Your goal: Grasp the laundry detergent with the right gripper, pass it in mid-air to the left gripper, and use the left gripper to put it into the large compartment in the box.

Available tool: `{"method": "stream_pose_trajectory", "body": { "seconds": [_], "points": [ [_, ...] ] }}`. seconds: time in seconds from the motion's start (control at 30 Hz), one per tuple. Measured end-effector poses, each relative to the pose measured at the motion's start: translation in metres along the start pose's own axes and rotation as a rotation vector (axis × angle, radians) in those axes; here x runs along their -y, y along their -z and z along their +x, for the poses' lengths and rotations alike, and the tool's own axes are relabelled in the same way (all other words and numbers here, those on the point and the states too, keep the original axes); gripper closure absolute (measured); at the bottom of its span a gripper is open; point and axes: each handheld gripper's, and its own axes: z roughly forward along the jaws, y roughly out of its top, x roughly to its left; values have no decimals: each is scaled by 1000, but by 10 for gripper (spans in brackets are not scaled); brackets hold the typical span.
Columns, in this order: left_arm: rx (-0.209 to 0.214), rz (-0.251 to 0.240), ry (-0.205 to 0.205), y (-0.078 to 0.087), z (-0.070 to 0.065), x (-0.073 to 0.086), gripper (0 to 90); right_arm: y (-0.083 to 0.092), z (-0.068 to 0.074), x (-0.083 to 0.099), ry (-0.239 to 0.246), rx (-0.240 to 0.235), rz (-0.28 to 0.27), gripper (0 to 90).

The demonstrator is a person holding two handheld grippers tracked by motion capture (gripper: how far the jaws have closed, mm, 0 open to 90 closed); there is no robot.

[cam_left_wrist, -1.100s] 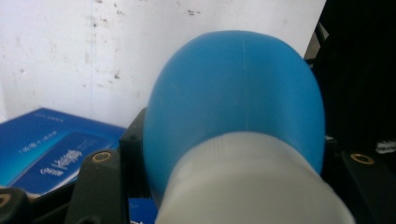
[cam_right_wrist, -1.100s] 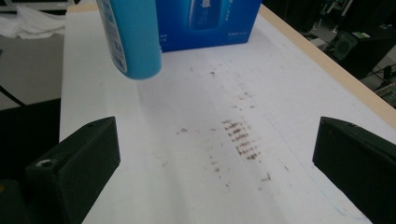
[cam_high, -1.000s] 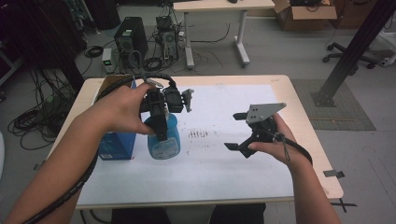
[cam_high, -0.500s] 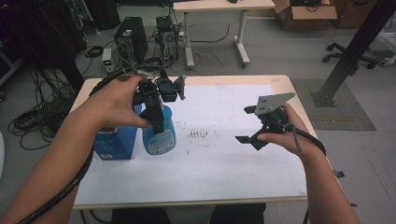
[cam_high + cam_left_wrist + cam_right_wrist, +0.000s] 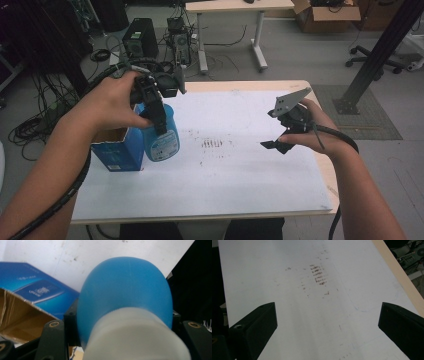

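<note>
1. The blue bottle (image 5: 161,135) is being held by the left gripper (image 5: 156,111), whose jaws are closed on its upper part just below the white cap (image 5: 132,337); in the left gripper view the blue shoulder (image 5: 125,287) is seen pressed between the two black jaws.

2. Compared with a second ago, the bottle is being carried leftward across the white table sheet (image 5: 225,170) and is now being brought up against the open blue box (image 5: 116,149), touching or nearly touching its side.

3. The bottle is being kept roughly upright, its base low over the sheet; whether it is resting on the sheet cannot be told.

4. The right gripper (image 5: 276,144) is being held empty with its jaws spread wide, well apart from the bottle, above the right part of the sheet; since a second ago it has been raised slightly and shifted rightward.

5. The shift toward the box is being read as a placing step: the bottle is likely being set beside or into the box, with release not yet made.
</note>
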Motion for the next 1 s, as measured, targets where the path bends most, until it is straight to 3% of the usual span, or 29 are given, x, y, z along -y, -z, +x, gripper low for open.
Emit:
{"method": "stream_pose_trajectory", "body": {
  "seconds": [0.1, 0.4, 0.73, 1.0],
  "points": [
    [6, -5, 38, 5, 6, 4, 381, 2, -4, -1, -3, 2, 34, 23],
    [22, -24, 134, 21, 25, 16, 380, 3, -9, -5, -3, 2, 40, 23],
    [24, -64, 304, 42, 54, 36, 379, 1, -10, -8, 6, -6, 45, 24],
    [10, -75, 416, 58, 71, 53, 379, -2, -12, -7, 5, -12, 42, 24]
  ]
}}
